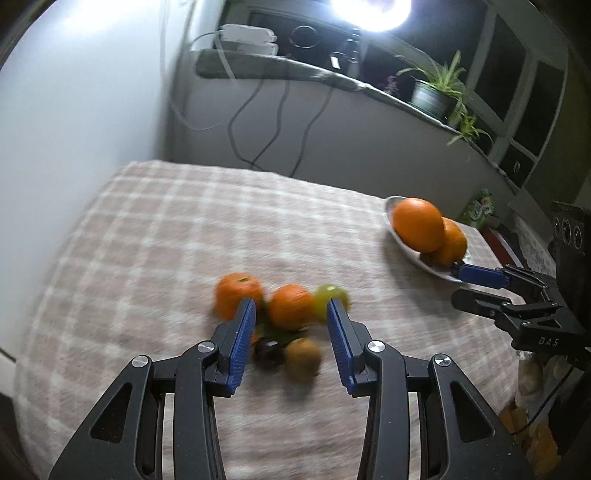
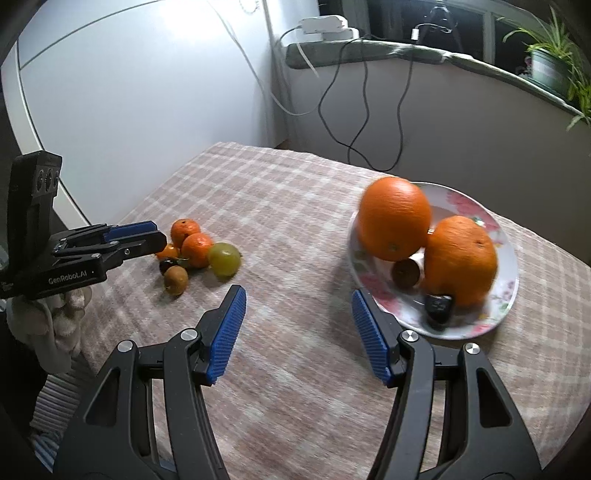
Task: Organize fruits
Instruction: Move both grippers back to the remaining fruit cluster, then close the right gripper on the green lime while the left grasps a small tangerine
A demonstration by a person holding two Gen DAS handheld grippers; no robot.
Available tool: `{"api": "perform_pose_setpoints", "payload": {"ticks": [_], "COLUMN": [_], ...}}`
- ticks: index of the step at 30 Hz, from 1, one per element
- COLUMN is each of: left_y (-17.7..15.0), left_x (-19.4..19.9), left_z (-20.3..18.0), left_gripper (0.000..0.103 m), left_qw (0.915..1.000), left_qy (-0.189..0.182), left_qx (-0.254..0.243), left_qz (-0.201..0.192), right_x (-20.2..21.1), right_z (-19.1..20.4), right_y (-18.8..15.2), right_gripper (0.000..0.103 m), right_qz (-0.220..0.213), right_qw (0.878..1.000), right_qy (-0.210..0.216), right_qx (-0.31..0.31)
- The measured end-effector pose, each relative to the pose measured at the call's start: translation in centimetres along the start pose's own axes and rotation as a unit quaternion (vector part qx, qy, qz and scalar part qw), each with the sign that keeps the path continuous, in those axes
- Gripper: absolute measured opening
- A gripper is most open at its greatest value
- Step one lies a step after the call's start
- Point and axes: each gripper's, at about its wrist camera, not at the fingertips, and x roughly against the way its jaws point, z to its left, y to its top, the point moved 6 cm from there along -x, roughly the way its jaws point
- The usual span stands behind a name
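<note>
A pile of small fruit lies on the checked tablecloth (image 1: 147, 229): two tangerines (image 1: 236, 295) (image 1: 290, 306), a green fruit (image 1: 336, 293), a brown kiwi (image 1: 303, 356) and a dark fruit (image 1: 267, 352). My left gripper (image 1: 291, 310) hovers over the pile, open, with nothing between its pads. Two big oranges (image 2: 393, 218) (image 2: 460, 258), a kiwi (image 2: 406, 273) and a dark fruit (image 2: 437, 308) rest on a flowered plate (image 2: 506, 295). My right gripper (image 2: 297, 295) is open and empty just left of the plate. The left gripper (image 2: 157, 236) shows beside the pile (image 2: 197, 249).
A gloved hand (image 2: 62, 314) holds the left gripper. Behind the table, black cables (image 2: 362, 110) hang from a windowsill with white adapters (image 2: 325, 26) and a potted plant (image 1: 436, 92). A green packet (image 1: 480, 210) stands past the plate. A white wall lies to the left.
</note>
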Motion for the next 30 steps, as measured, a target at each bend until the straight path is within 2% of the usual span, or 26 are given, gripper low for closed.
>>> {"api": "perform_pose_setpoints", "payload": {"ticks": [10,20,24,30], "left_y": [-1.5,-1.8,-1.8,-1.8], "left_x": [0.1,-1.2,-1.6,-1.9], "left_z": [3.2,3.3,3.5,3.6], "left_gripper": [0.039,0.037,0.035,0.034], "left_qw": [0.9996,0.9993,0.9989,0.9986], "left_qy": [0.015,0.003,0.0,-0.004], "left_qx": [0.02,0.024,0.033,0.038], "left_qz": [0.015,0.029,0.033,0.037], "right_x": [-3.0,-6.0,-6.9,-8.1], "right_z": [3.4,4.9,4.9,5.5], "right_y": [1.1,2.0,2.1,2.2], "right_gripper": [0.063,0.062,0.057,0.056], "right_qz": [0.016,0.039,0.048,0.056], "right_qw": [0.999,0.998,0.997,0.996], "right_qy": [0.018,0.044,0.054,0.064], "right_qx": [0.032,0.034,0.027,0.029]}}
